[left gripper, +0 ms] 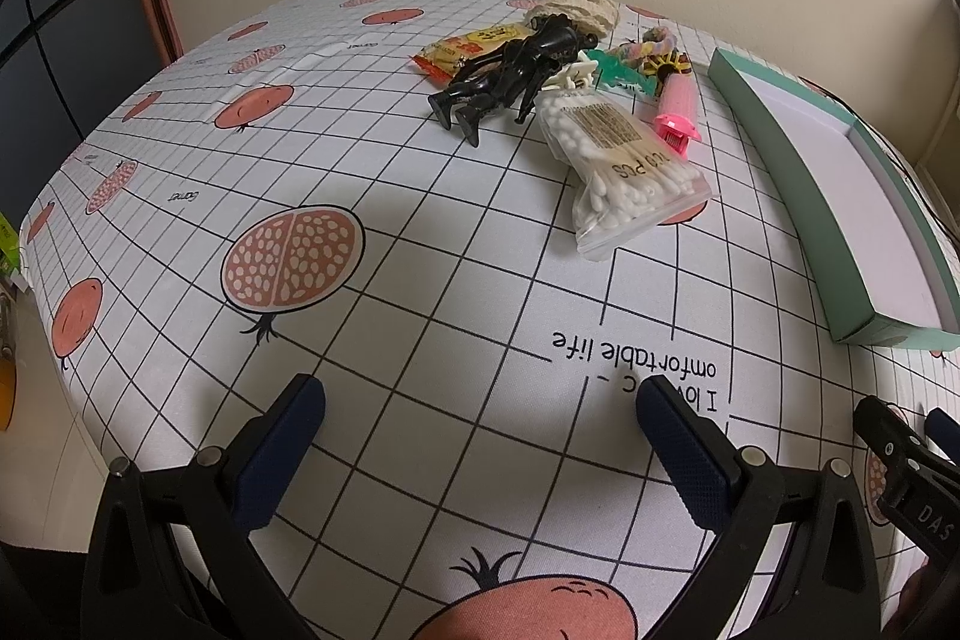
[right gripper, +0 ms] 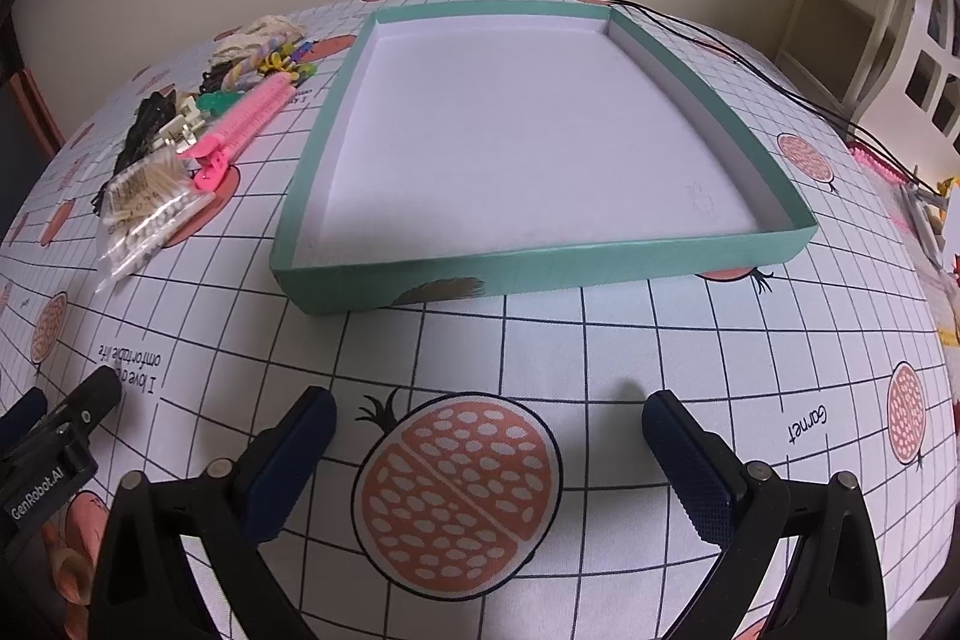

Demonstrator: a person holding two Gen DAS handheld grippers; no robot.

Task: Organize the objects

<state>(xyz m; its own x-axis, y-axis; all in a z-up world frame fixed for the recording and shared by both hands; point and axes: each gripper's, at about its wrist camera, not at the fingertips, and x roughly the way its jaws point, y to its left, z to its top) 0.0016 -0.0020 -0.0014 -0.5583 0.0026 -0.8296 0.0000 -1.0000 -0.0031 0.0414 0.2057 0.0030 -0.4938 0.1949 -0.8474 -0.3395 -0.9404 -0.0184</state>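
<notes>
Fingers (left gripper: 303, 400) of left gripper (left gripper: 480, 394) spread wide, empty, right gripper (right gripper: 489, 409) likewise, above tablecloth (right gripper: 600, 340)

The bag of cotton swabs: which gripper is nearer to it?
Left. The left gripper faces the bag of cotton swabs ahead. The right gripper faces the box, bag off to its left.

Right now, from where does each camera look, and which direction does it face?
Left wrist: on the left tool, open, low over the table, facing the bag of cotton swabs and black figure; the right tool's tip shows at the lower right.
Right wrist: on the right tool, open, facing the empty green box.
Shared: swabs, box, tablecloth.
</notes>
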